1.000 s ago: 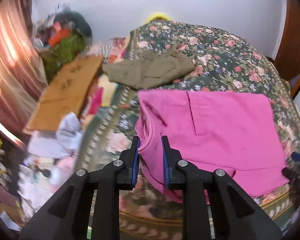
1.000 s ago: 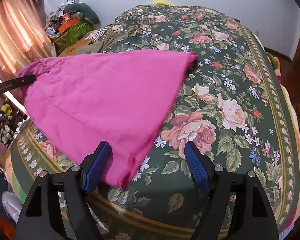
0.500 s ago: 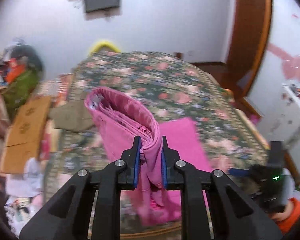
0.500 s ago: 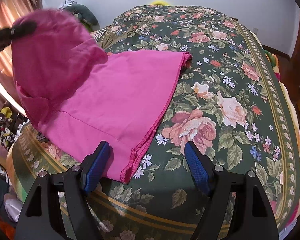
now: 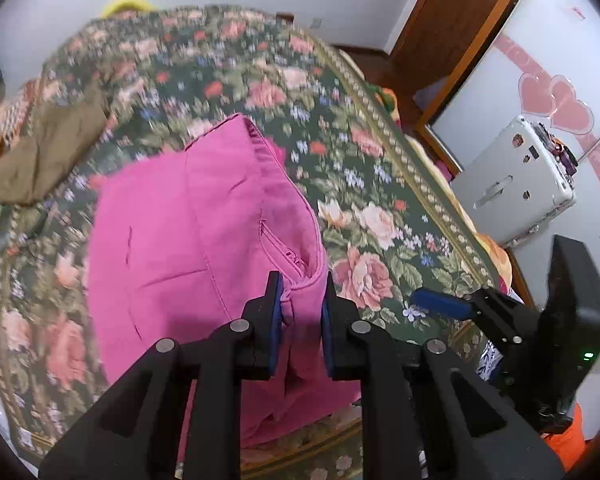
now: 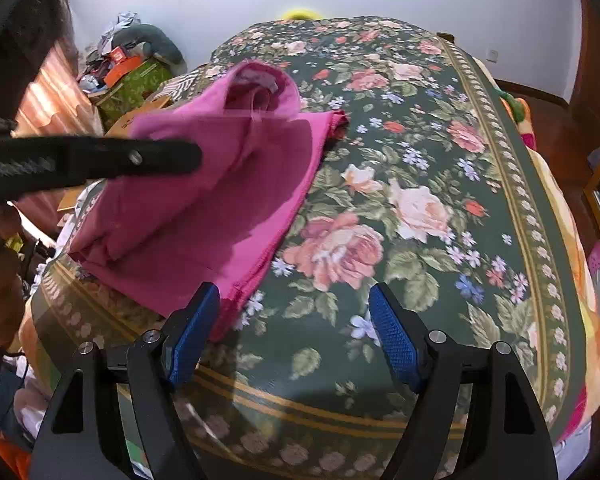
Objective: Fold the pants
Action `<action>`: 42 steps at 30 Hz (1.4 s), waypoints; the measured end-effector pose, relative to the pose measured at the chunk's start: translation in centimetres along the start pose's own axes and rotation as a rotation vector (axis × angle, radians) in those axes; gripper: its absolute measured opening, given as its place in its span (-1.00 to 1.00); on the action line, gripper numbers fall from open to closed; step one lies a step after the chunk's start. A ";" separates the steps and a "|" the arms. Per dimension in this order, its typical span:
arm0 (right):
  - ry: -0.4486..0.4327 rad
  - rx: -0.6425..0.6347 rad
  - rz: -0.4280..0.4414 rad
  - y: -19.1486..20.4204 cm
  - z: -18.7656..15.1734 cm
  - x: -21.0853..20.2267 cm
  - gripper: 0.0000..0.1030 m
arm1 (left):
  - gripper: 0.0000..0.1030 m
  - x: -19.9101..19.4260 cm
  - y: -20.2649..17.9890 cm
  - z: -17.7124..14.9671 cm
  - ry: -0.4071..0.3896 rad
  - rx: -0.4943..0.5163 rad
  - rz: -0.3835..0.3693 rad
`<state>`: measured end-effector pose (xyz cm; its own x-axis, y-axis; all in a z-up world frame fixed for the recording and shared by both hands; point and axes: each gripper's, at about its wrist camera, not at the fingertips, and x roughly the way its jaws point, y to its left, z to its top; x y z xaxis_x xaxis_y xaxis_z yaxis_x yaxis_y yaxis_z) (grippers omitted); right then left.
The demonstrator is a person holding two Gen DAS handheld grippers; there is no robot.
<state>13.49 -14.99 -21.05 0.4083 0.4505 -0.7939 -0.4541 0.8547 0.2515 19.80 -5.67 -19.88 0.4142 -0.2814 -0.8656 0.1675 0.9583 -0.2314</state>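
The pink pants (image 5: 188,240) lie folded on the floral bedspread (image 5: 372,216). My left gripper (image 5: 299,312) is shut on the waistband end of the pants and holds it over the lower layer. In the right wrist view the pants (image 6: 228,192) have the upper layer draped across, and the left gripper's finger (image 6: 100,160) reaches in from the left above them. My right gripper (image 6: 294,332) is open and empty, low by the hem corner near the bed's front edge. One of its blue pads (image 5: 440,304) shows in the left wrist view.
Olive trousers (image 5: 44,152) lie at the bed's far left. A white case (image 5: 516,184) and a wooden door frame (image 5: 452,40) stand right of the bed. Piled clutter (image 6: 132,68) sits left of the bed. The bedspread's right half (image 6: 440,200) is bare.
My left gripper has lifted the waistband end and carried it to the right over the rest of the pants, towards the right gripper. The right gripper has stayed open near the hem.
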 end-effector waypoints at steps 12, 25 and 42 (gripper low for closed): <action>-0.001 0.021 -0.002 -0.4 -0.3 -0.6 0.44 | 0.29 -2.4 -0.5 -0.2 -0.036 0.057 -0.010; -0.033 0.000 0.089 2.7 2.8 0.4 0.44 | 0.32 -3.2 9.9 3.4 -0.082 -0.002 0.291; 0.086 -0.169 0.019 -0.1 4.2 5.0 0.40 | 0.42 8.1 15.2 7.8 0.033 0.152 0.468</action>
<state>18.87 -11.74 -22.67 0.3327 0.4366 -0.8359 -0.5907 0.7874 0.1762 32.67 6.26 -26.95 0.4477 0.1812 -0.8756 0.0999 0.9630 0.2504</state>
